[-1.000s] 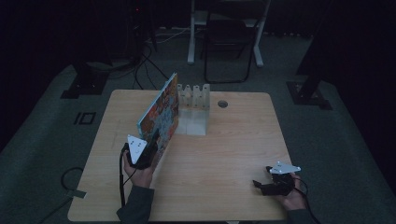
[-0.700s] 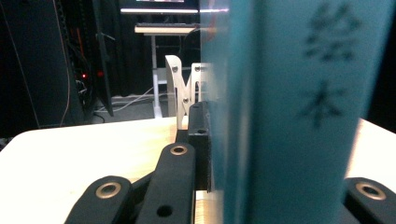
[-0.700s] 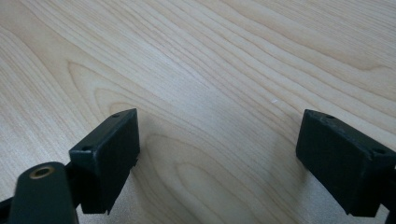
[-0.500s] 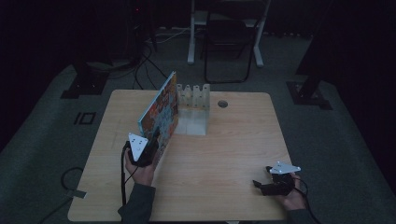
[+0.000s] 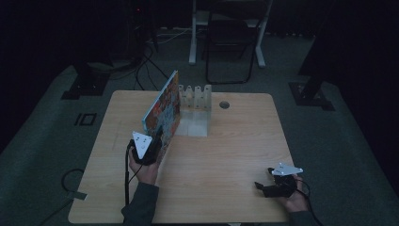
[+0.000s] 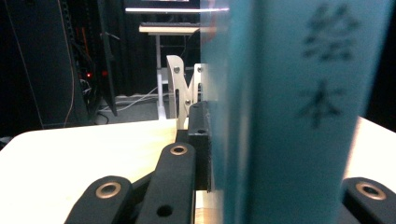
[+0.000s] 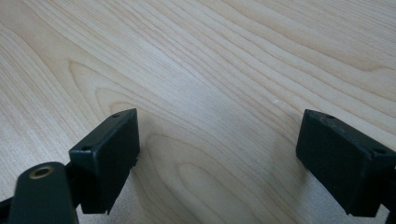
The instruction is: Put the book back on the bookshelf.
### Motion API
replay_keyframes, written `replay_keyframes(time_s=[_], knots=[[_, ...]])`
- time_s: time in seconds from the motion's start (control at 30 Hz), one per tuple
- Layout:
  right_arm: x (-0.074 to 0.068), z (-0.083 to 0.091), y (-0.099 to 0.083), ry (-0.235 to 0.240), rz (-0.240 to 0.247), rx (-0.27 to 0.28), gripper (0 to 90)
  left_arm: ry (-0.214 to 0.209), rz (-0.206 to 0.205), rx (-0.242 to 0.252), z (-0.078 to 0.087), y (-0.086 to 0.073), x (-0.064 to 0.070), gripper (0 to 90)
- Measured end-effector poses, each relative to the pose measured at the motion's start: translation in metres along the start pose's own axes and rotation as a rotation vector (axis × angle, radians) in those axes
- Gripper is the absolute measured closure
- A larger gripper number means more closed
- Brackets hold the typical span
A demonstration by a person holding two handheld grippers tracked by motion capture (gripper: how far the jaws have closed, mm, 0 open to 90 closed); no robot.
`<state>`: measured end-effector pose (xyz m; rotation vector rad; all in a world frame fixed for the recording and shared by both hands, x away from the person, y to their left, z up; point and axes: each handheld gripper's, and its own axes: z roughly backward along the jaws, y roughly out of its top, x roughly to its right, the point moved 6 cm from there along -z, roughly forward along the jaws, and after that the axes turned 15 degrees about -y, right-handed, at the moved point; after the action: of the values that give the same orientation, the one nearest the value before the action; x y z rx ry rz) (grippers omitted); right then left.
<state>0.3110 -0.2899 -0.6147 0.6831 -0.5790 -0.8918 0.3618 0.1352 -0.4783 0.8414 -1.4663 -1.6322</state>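
Note:
A colourful picture book stands on edge, tilted, on the wooden table, its far end at a white slotted rack. My left gripper is shut on the book's near end. In the left gripper view the teal spine with dark characters sits between the jaws of the left gripper, and the rack's dividers rise just behind. My right gripper rests near the table's front right, open, with bare wood between the jaws of the right gripper.
The rack's pale base plate lies flat beside the book. A round cable hole sits at the table's back. Behind the table are a chair, desk legs and floor cables.
My left gripper and the book have edged slightly forward, toward the rack. The right gripper has stayed where it was.

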Motion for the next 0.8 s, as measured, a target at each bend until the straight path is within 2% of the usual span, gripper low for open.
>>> replay_keyframes(time_s=[0.8], knots=[[0.000,0.000,0.000,0.004,0.002,0.001,13.0,-0.006,0.000,0.004,-0.012,-0.001,0.000,81.0]])
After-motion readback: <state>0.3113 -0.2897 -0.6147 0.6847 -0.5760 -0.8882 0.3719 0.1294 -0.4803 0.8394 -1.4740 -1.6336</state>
